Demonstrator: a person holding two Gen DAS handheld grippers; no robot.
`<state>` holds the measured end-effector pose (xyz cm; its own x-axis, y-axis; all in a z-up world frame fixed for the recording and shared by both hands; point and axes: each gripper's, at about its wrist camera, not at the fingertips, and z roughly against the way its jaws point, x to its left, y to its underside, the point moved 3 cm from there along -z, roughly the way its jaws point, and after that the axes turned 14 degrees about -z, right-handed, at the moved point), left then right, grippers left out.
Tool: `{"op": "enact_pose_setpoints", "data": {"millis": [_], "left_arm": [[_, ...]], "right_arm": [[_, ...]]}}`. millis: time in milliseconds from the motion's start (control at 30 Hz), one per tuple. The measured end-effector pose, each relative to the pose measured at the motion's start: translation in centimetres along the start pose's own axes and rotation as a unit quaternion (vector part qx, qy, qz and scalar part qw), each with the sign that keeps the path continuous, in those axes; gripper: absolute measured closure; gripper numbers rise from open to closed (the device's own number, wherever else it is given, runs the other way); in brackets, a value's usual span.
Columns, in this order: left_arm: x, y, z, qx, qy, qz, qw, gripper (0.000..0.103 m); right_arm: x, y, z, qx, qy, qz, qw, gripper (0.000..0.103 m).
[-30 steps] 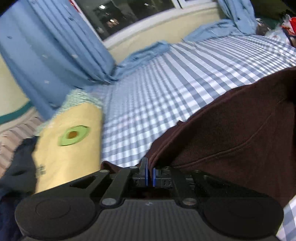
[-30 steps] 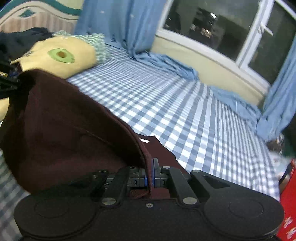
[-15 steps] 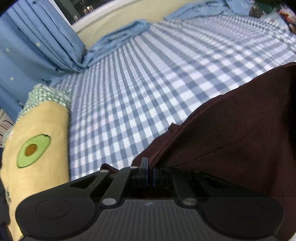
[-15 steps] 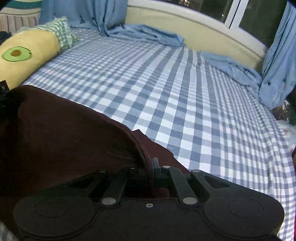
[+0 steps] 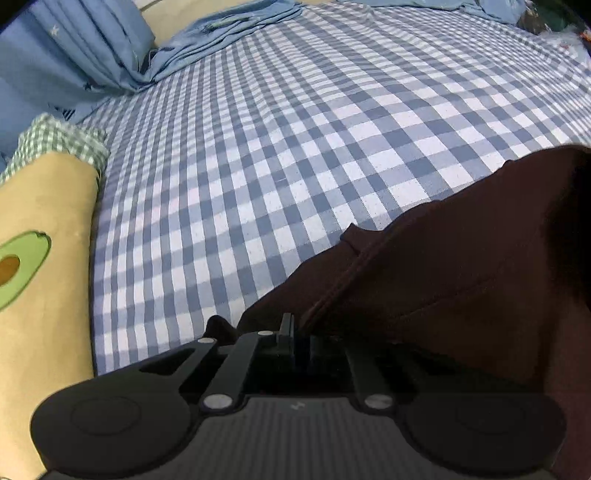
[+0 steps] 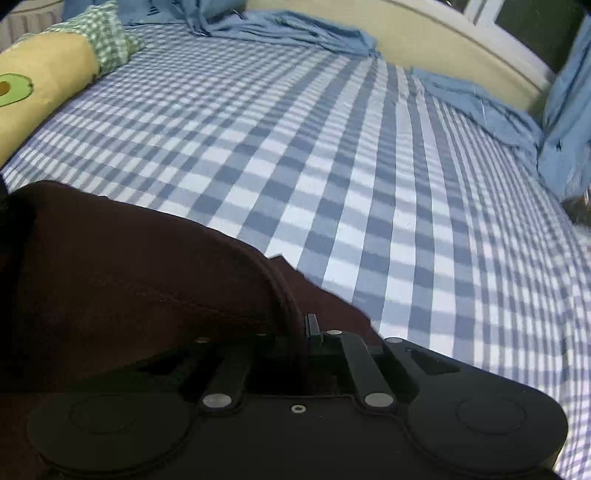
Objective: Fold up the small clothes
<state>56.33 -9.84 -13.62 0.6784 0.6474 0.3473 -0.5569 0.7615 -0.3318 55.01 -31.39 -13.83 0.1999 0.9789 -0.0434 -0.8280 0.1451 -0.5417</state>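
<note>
A dark maroon garment (image 5: 461, 266) stretches between my two grippers, low over a blue-and-white checked bed sheet (image 5: 295, 129). My left gripper (image 5: 295, 326) is shut on the garment's left edge at the bottom centre of the left wrist view. My right gripper (image 6: 304, 326) is shut on the garment (image 6: 140, 277) at its hemmed right edge; the cloth fills the lower left of the right wrist view. A second layer of the garment lies on the sheet just beyond each gripper.
A yellow pillow with an avocado print (image 5: 40, 266) and green checked end lies at the left; it also shows in the right wrist view (image 6: 40, 74). Blue curtains (image 5: 74, 48) bunch on the bed's far edge (image 6: 295, 33). A cream wall ledge (image 6: 461, 48) runs behind.
Both grippers have tilted down and dropped toward the bed with the garment. The window has left the view and the sheet looks closer.
</note>
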Motion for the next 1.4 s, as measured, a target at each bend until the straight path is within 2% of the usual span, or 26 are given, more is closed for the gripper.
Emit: {"op": "enact_pose_setpoints", "data": {"millis": [33, 67, 100, 133, 200, 300, 400, 500, 667, 767, 833, 933, 1033, 1100, 1167, 1233, 1300, 1367, 1400], "left_arm": [[0.2, 0.2, 0.3, -0.007, 0.009, 0.006, 0.9999, 0.091], [0.4, 0.5, 0.8, -0.016, 0.013, 0.01, 0.9997, 0.086], [0.6, 0.7, 1.2, -0.026, 0.015, 0.012, 0.9995, 0.064], [0.8, 0.9, 1.7, -0.035, 0.012, 0.015, 0.9992, 0.041], [1.5, 1.3, 2.8, -0.059, -0.004, 0.021, 0.998, 0.028], [2.4, 1.9, 3.9, -0.072, -0.009, 0.028, 0.9969, 0.025], [3.6, 2.9, 4.7, -0.077, -0.003, 0.055, 0.9955, 0.017], [4.4, 4.2, 5.0, -0.067, -0.011, 0.078, 0.9946, 0.017], [4.8, 7.1, 3.5, -0.012, -0.046, 0.106, 0.9932, 0.017], [5.0, 8.9, 2.8, 0.032, -0.051, 0.149, 0.987, 0.017], [4.8, 10.3, 3.1, 0.039, -0.04, 0.192, 0.9799, 0.015], [4.2, 12.0, 4.1, 0.037, -0.047, 0.228, 0.9719, 0.009], [3.2, 13.0, 4.9, 0.04, -0.06, 0.231, 0.9703, 0.007], [2.5, 13.3, 5.3, 0.047, -0.074, 0.225, 0.9703, 0.007], [1.7, 13.4, 5.8, 0.054, -0.083, 0.222, 0.97, 0.007], [0.9, 13.6, 6.3, 0.062, -0.08, 0.225, 0.9691, 0.007], [0.2, 13.7, 6.5, 0.065, -0.067, 0.23, 0.9687, 0.007], [-0.6, 13.4, 6.8, 0.061, -0.059, 0.213, 0.9733, 0.007], [-1.0, 13.2, 7.0, 0.059, -0.064, 0.203, 0.9752, 0.007]], "right_arm": [[-0.1, 0.1, 0.1, -0.001, -0.003, -0.014, 1.0, 0.073], [-0.3, 0.2, 0.3, -0.003, -0.003, -0.025, 1.0, 0.063], [-0.5, 0.3, 0.7, -0.006, -0.004, -0.036, 0.999, 0.04], [-0.7, 0.5, 1.1, -0.01, -0.008, -0.046, 0.999, 0.023], [-1.2, 1.1, 2.4, -0.026, -0.028, -0.066, 0.997, 0.014], [-1.7, 1.9, 3.8, -0.044, -0.036, -0.067, 0.996, 0.002], [-2.2, 2.5, 4.6, -0.057, -0.045, -0.064, 0.995, 0.001], [-2.9, 3.1, 4.9, -0.052, -0.067, -0.069, 0.994, 0.001], [-3.4, 4.3, 5.4, -0.032, -0.089, -0.072, 0.993, 0.001], [-3.8, 5.0, 6.5, -0.045, -0.089, -0.075, 0.992, 0.001], [-4.5, 5.5, 7.2, -0.059, -0.082, -0.103, 0.99, 0.001], [-5.6, 6.7, 8.0, -0.07, -0.066, -0.147, 0.984, 0.001], [-6.7, 8.1, 8.7, -0.089, -0.051, -0.189, 0.977, 0.001], [-7.0, 9.0, 8.7, -0.083, -0.053, -0.199, 0.975, 0.001], [-6.2, 9.8, 8.2, -0.063, -0.061, -0.184, 0.979, 0.001], [-4.4, 10.8, 7.4, -0.042, -0.063, -0.127, 0.989, 0.001], [-2.4, 11.7, 6.1, -0.017, -0.044, -0.064, 0.997, 0.001], [-1.5, 12.5, 4.9, 0.002, -0.009, -0.024, 1.0, 0.007], [-1.3, 12.6, 4.4, 0.007, -0.001, -0.016, 1.0, 0.016]]}}
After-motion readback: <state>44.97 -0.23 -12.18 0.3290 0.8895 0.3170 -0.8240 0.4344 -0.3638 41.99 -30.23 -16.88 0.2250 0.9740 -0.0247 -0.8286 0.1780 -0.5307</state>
